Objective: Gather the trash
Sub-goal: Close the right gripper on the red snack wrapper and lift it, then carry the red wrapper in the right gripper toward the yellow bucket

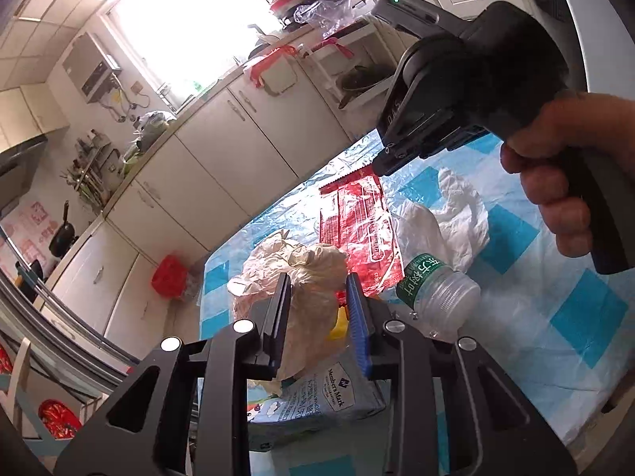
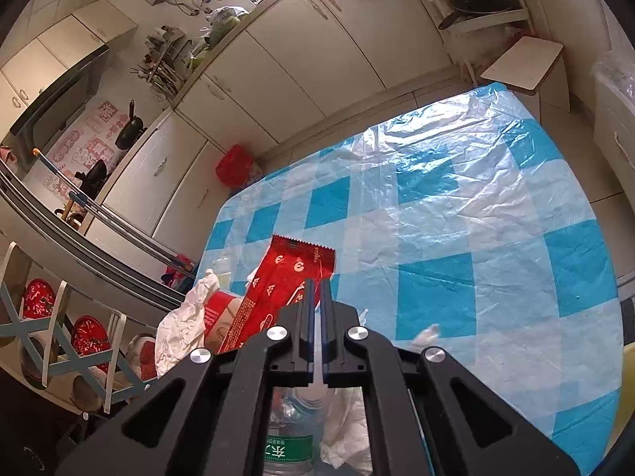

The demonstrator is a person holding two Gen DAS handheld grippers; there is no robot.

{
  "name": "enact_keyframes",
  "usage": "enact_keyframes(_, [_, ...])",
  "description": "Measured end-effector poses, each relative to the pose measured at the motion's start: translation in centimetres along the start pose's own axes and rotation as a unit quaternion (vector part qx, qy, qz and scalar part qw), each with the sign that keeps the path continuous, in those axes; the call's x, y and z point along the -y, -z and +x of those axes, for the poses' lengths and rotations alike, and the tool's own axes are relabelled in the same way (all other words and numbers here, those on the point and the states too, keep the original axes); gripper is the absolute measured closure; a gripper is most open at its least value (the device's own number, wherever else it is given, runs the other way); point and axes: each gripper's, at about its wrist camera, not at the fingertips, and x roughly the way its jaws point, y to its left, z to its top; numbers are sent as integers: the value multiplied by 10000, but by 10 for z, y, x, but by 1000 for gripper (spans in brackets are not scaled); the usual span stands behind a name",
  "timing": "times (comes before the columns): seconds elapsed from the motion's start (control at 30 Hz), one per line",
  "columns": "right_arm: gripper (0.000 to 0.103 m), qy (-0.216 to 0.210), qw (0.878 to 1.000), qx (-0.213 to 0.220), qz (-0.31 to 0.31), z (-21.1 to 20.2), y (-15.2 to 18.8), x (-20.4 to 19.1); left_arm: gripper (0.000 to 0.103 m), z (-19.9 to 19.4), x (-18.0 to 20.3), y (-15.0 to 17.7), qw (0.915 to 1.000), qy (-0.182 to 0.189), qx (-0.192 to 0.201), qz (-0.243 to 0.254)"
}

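Nearest to the left camera, the left gripper pinches a crumpled beige wrapper over the table. Beside it lies a clear bottle. Further away, the right gripper is closed on a red wrapper.

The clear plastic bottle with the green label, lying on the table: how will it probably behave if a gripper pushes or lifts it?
The bottle lies on its side on the smooth plastic tablecloth, so a push would probably roll it. It looks empty and thin-walled, so likely light and easy to dent when squeezed. Its clear, glossy surface may be slippery.
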Motion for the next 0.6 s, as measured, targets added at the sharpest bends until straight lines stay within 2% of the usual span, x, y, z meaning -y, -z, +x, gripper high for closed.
enact_keyframes(0.07, [55,167,9996,-41,222,4,-4,7,73,1,-2,4,10000,-94,-18,25])
enact_keyframes(0.1, [27,185,9994,26,275,4,-4,10,73,5,-3,3,9999,-102,-41,29])
enact_keyframes(0.2, [27,27,9992,-65,400,15,-10,14,66,10,-1,8,9998,-32,-125,123])
enact_keyframes(0.27, [28,-106,9987,-123,483,25,-15,16,47,15,6,8,9995,-121,-83,296])
enact_keyframes(0.3, [33,-187,9984,-172,514,31,-17,16,45,17,10,9,9991,-185,-65,363])
enact_keyframes(0.33, [46,-334,9976,-257,555,37,-19,16,45,19,15,8,9989,-206,-93,402])
enact_keyframes(0.4, [60,-614,9951,-425,644,45,-22,15,45,29,17,9,9987,-204,-233,409])
enact_keyframes(0.43, [72,-737,9943,-460,615,47,-22,13,56,33,17,9,9987,-148,-316,373])
enact_keyframes(0.47, [81,-868,9936,-473,556,46,-22,9,77,37,15,8,9986,-58,-434,295])
enact_keyframes(0.5, [94,-914,9937,-432,481,44,-23,5,82,39,13,8,9985,-31,-509,212])
enact_keyframes(0.6, [101,-1081,9934,-270,264,33,-23,-5,83,32,4,6,9993,29,-372,-73])
